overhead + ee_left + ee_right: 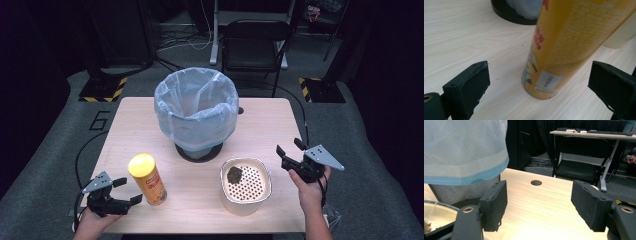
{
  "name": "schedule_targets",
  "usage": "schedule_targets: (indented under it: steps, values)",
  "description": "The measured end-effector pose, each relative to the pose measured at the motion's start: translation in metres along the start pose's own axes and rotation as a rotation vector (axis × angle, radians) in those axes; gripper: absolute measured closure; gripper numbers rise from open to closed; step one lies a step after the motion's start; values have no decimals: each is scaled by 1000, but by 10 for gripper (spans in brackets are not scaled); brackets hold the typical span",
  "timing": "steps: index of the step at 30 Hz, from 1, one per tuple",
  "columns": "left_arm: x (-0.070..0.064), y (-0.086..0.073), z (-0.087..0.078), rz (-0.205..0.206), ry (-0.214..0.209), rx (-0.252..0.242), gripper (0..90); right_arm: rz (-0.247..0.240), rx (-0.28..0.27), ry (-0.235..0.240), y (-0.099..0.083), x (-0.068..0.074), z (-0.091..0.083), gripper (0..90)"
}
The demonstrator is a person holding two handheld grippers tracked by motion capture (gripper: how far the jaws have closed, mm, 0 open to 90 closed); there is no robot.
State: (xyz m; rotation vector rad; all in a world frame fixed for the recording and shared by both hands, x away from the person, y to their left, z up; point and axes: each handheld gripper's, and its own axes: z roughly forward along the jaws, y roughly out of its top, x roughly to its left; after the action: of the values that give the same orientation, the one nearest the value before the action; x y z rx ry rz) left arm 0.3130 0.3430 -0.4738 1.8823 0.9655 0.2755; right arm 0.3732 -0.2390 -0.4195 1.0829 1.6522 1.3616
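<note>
Canister (147, 179), yellow and upright, stands near the table's (260, 125) front-left corner, just right of the left gripper (125, 191), whose jaws gape wide toward it. Right gripper (289, 154) hovers wide open, empty, at the right edge.

Lab or studio: dark curtains, hazard-striped stand bases (102, 90), folding chair (255, 42), floor cables.

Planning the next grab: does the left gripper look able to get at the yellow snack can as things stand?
Probably yes. The left gripper is open, its jaws spread wider than the upright yellow snack can, which stands just ahead of them with only bare table in between.
</note>
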Motion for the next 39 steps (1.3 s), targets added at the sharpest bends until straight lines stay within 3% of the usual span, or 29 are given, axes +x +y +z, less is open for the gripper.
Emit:
schedule_targets:
  steps: [6,8,12,13,14,18,20,21,22,23,24,25,27,30,32,39]
  values:
    - [-12,10,13,48,-29,27,37,25,8,-8,-6,-3,-3,287]
    - [-12,10,18,85,-24,26,37,25,9,-7,-8,-4,-4,287]
    - [-13,6,28,61,-26,28,45,38,15,-13,-12,-6,-5,287]
    - [-12,5,30,78,-25,24,51,38,19,-14,-13,-7,-6,287]
    - [-13,4,31,59,-23,16,52,44,21,-17,-15,-7,-5,287]
    - [-12,3,35,76,-19,-6,68,45,44,-26,-22,-9,-3,287]
    - [-10,2,36,100,-16,6,75,39,53,-27,-24,-10,-2,287]
    - [-11,1,39,91,-8,-11,78,38,55,-30,-25,-10,-2,287]
    - [-11,0,40,75,-17,0,82,42,55,-31,-26,-10,-3,287]
    - [-9,0,39,106,-18,17,85,40,55,-31,-26,-10,-3,287]
    - [-11,-1,40,85,-18,6,89,45,57,-32,-27,-11,-3,287]
    - [-9,-1,41,105,-15,12,100,42,56,-33,-27,-11,-3,287]
    - [-10,-3,43,96,-9,30,112,45,59,-34,-28,-12,-3,287]
    - [-9,-4,44,121,10,41,132,51,67,-34,-31,-12,-2,287]
    - [-9,-5,46,123,19,22,142,53,73,-35,-33,-13,-1,287]
    - [-11,-11,52,137,16,41,146,69,66,-34,-35,-16,-2,288]
